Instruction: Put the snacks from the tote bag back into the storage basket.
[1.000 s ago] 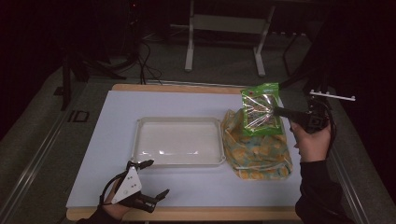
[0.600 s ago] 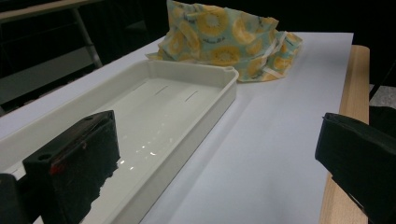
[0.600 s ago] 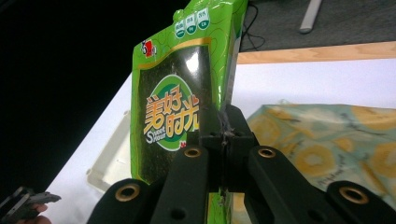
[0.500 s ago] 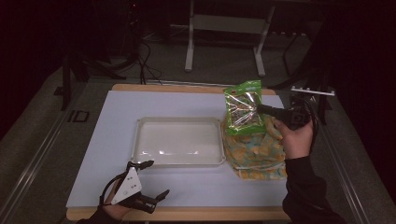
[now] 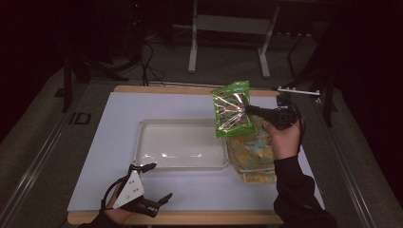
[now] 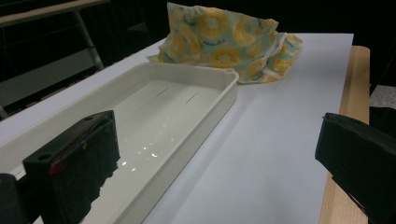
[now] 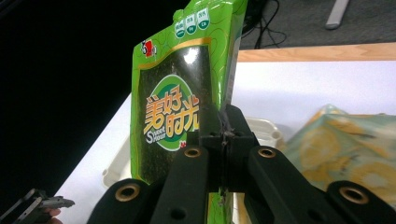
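While the right gripper (image 5: 248, 110) pinches it by one edge, the green snack bag (image 5: 232, 114) hangs in the air a little right of the middle of the high view. Its lower left corner is over the right end of the white tray (image 5: 147, 156). In the right gripper view the bag (image 7: 180, 107) stands tall in the middle of the frame, and the two black jaws are pressed together on its right edge, with the gripper (image 7: 224, 135) coming up from the bottom. Shiny foil shows on the side of the bag that faces the high camera.

Just below and to the right of the green bag lies a yellow bag with fruit pictures (image 5: 254, 154), flat on the white table (image 5: 190, 190) and just beside the tray. The tray has nothing in it.

At the lower left of the high view, the left gripper (image 5: 159, 190) sits low near the table's front edge, well apart from the green bag. Its jaws are spread wide and hold nothing, as the left gripper view shows, with the tray (image 6: 196, 116) and the yellow bag (image 6: 224, 42) farther off.
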A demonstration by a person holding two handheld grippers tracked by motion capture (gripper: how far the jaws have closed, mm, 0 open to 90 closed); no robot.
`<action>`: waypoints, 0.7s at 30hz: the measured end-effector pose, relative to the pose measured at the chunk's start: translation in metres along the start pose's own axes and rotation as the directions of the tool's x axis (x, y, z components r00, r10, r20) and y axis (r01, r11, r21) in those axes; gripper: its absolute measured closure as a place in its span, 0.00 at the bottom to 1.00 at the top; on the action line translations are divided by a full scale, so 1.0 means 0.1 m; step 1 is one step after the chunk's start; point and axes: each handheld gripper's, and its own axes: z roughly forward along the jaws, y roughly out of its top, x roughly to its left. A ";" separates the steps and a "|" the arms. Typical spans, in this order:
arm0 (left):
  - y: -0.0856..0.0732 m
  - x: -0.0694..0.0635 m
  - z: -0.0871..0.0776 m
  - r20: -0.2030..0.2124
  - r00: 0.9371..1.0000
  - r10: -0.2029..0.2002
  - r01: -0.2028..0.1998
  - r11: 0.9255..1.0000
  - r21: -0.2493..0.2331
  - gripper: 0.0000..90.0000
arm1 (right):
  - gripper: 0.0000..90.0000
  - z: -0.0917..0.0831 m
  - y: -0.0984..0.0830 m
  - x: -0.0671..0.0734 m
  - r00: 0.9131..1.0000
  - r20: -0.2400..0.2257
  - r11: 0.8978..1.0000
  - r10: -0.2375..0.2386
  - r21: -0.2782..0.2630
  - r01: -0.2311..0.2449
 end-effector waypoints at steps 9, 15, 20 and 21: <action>0.00 0.00 -0.01 0.002 1.000 0.002 -0.002 1.000 -0.003 0.00 | 0.99 0.22 -0.07 0.16 1.000 -0.024 1.000 -0.004 -0.004 0.004; 0.00 0.00 -0.01 0.006 1.000 0.001 -0.001 1.000 -0.006 0.00 | 0.99 0.34 -0.14 0.20 0.999 -0.043 1.000 0.016 -0.011 -0.016; 0.00 0.00 -0.01 0.006 1.000 0.004 -0.004 1.000 -0.003 0.00 | 0.99 0.44 -0.22 0.23 0.998 -0.057 0.999 0.039 -0.020 -0.040; 0.00 0.00 -0.01 0.006 1.000 0.004 -0.004 1.000 -0.003 0.00 | 0.99 0.46 -0.23 0.24 0.997 -0.058 0.999 0.041 -0.020 -0.042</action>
